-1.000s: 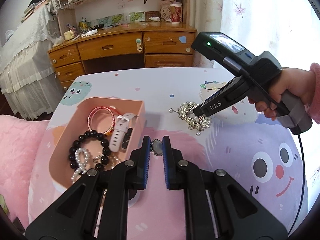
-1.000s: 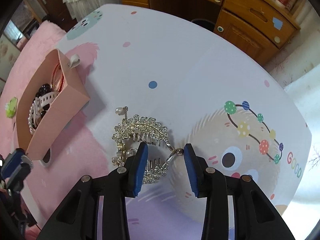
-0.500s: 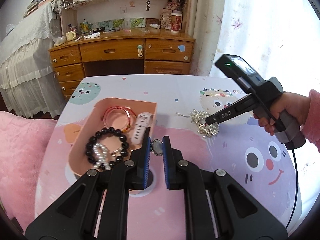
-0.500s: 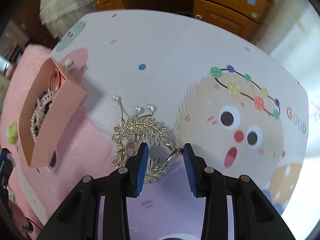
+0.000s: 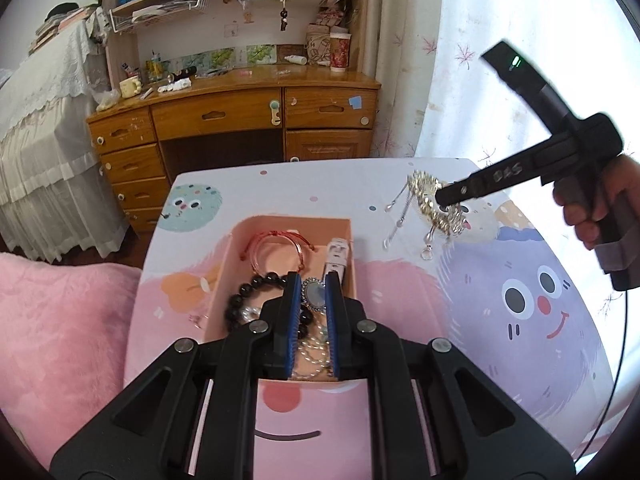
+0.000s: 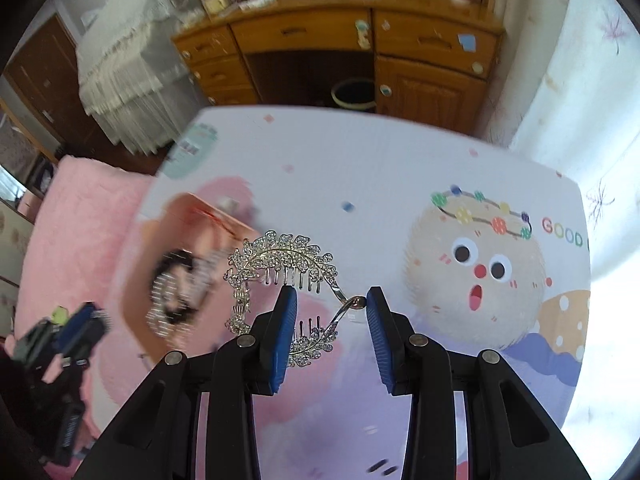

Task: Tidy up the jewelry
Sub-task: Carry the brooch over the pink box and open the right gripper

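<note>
My left gripper [image 5: 313,294] is shut on a small oval silver brooch [image 5: 313,294] and holds it above the pink jewelry box [image 5: 236,252]. The box holds a red cord bracelet [image 5: 276,246], a black bead bracelet [image 5: 256,292], pearls and a white watch strap [image 5: 336,258]. My right gripper [image 6: 331,312] is shut on a rhinestone leaf hair comb [image 6: 280,258], lifted off the table; in the left wrist view the comb [image 5: 430,204] hangs with its pendants dangling. The box shows blurred in the right wrist view [image 6: 180,276].
The table has a cartoon-print cloth [image 5: 520,300]. A pink fluffy cover [image 5: 60,320] lies at the left. A wooden desk with drawers [image 5: 240,120] stands behind the table, with a bin [image 6: 354,94] under it. A white curtain [image 5: 460,60] hangs at the right.
My left gripper has carried the brooch left to above the box. My right gripper has lifted the hair comb off the table and swung it toward the box.
</note>
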`<state>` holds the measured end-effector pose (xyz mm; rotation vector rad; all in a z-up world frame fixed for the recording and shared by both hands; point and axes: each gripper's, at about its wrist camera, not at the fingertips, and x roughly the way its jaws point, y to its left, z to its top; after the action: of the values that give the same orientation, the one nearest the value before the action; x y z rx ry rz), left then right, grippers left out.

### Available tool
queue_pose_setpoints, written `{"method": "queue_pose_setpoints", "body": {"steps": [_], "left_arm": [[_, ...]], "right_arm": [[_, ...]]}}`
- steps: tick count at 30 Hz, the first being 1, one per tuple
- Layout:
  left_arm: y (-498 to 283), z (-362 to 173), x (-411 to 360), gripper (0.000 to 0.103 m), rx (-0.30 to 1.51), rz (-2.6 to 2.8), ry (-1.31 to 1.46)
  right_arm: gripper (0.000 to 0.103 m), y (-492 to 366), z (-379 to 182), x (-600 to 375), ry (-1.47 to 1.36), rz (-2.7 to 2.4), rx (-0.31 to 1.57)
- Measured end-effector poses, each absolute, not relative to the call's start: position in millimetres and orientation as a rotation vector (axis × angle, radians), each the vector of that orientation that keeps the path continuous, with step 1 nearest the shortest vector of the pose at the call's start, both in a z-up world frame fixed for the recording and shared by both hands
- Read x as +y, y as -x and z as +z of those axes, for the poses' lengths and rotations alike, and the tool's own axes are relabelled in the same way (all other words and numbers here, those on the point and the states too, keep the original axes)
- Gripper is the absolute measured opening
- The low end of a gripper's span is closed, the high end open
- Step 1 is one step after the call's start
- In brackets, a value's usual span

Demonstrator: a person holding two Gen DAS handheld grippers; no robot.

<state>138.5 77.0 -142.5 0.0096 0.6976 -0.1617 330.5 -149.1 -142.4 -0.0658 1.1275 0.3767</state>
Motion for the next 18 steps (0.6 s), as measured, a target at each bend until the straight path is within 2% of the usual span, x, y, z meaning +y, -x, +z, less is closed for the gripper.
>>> {"method": "queue_pose_setpoints", "body": {"steps": [9,18], "left_arm": [[-139.4,-142.4,102.0,0.010,0.700,-0.170,-0.003],[-146.1,-154.7,104.8,0.010,0.713,-0.196,0.016]], "right_arm": [[0.035,-299.1,-89.5,-84.8,0.015,0.473,1.049],[0.036,-285.4,-85.3,-32.1,0.054,0.551,1.068]]}}
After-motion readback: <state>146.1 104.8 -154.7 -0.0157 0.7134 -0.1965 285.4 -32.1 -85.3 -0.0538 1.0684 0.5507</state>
